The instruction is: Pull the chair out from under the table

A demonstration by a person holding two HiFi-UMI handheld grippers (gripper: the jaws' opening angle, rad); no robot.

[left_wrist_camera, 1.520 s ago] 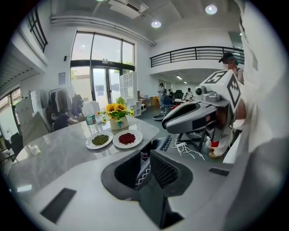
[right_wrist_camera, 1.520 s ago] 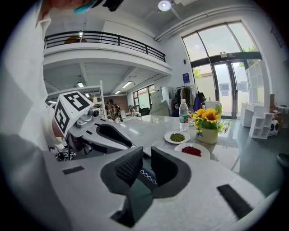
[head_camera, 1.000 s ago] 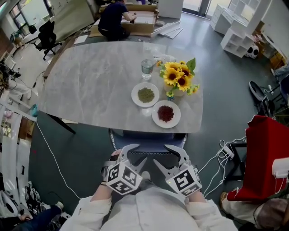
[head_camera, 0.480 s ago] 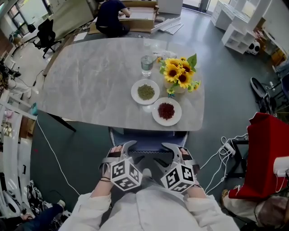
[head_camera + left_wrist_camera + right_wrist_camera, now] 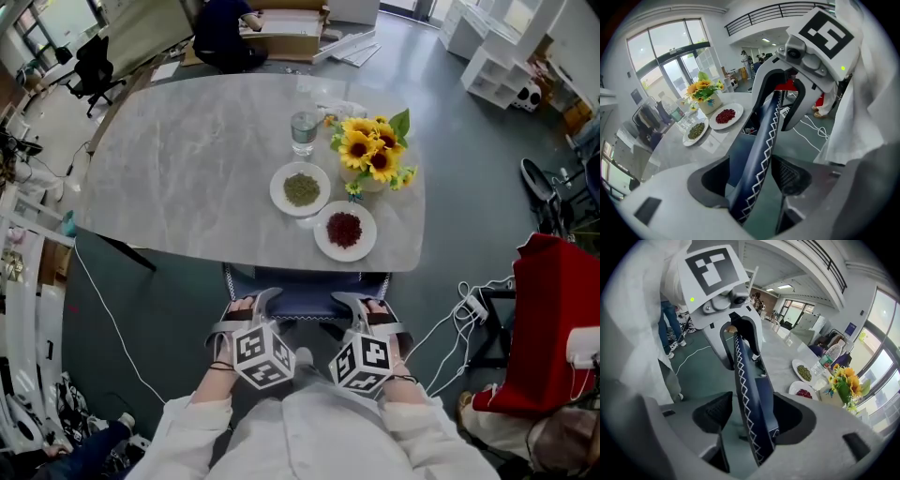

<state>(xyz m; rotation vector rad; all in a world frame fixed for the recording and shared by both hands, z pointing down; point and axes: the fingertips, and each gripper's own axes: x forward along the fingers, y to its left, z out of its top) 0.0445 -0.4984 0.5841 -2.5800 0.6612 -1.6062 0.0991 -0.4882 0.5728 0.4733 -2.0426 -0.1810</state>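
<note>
**Head view.** The chair (image 5: pixel 305 292) is tucked under the near edge of the table (image 5: pixel 187 169). Only its dark blue back shows, just off the rim. The left gripper (image 5: pixel 255 302) and right gripper (image 5: pixel 361 305) sit side by side astride the top of that back. On the table above the chair are a green plate (image 5: pixel 300 189), a red plate (image 5: pixel 344 232), sunflowers (image 5: pixel 370 155) and a glass (image 5: pixel 304 131). A table leg (image 5: pixel 122 255) slants down at the left. Cables (image 5: pixel 469 314) lie on the floor to the right, near a red object (image 5: pixel 553 319). The holder's body is close behind the grippers, with grey floor on either side.

**Left gripper view.** The jaws stand apart and have just been opening. The chair back's edge runs between them, lying by one pad with a gap at the other. White zigzag stitching shows here, which the head view hardly gives. Further along the same edge, the right gripper is also astride it.

**Right gripper view.** The jaws stand apart and have just been opening, with the back between them. It lies nearer the table-side pad, with a gap at the other. A bottle (image 5: pixel 833 352) stands by the sunflowers. A bystander's legs (image 5: pixel 670 329) stand on the floor beyond the left gripper.
</note>
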